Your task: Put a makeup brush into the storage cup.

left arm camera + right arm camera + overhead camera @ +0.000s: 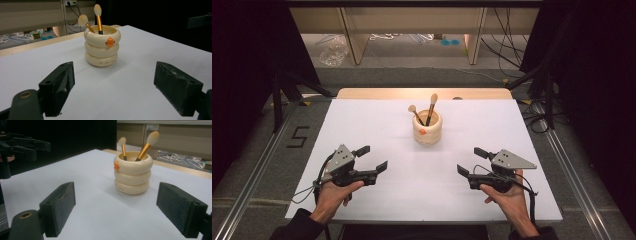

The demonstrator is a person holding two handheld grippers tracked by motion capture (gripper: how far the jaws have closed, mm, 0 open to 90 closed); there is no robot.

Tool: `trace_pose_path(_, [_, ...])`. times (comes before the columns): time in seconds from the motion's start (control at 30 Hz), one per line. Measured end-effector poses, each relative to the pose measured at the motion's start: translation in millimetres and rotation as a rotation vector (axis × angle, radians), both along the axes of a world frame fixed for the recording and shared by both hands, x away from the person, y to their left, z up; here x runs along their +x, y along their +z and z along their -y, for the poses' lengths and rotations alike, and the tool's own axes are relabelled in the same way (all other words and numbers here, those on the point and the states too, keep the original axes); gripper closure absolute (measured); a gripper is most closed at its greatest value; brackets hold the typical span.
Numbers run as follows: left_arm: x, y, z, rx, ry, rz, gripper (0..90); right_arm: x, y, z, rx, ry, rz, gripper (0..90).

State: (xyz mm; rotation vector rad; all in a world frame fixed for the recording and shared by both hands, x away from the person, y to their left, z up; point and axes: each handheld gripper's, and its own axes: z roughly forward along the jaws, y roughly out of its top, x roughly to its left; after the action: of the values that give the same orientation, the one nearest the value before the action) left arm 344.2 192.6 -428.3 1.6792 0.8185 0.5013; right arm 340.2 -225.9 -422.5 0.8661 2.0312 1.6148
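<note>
Cream holder (102, 46): small print unreadable. Left tool (371, 158), right tool (471, 161) agape, empty.

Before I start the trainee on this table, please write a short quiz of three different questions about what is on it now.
1. True or false: both tongs are open.
2. How many makeup brushes stand in the cream ringed holder?
3. The orange beak on the holder faces: A) the person, B) the far edge, C) it is hidden.

Key:
1. True: left tongs and right tongs hold nothing.
2. Two: taller brush, shorter brush.
3. A: orange beak.
</note>
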Motion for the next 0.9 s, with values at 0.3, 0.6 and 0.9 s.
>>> trace_pose_path(0.3, [-0.2,-0.5,0.6,-0.007,0.003,-0.008,16.9,-15.2,-1.6,5.3,-0.022,-0.022,-0.008,16.2])
trace_pose_path(0.6, [-0.1,-0.8,0.9,0.003,-0.005,-0.003,16.9,-22.2,-4.5,6.4,-0.019,-0.024,-0.008,16.3])
trace_pose_path(0.9, [-1.0,-1.1,0.9,-0.007,0.001,-0.012,16.9,-21.3,-4.4,6.3,-0.024,-0.018,-0.001,16.2])
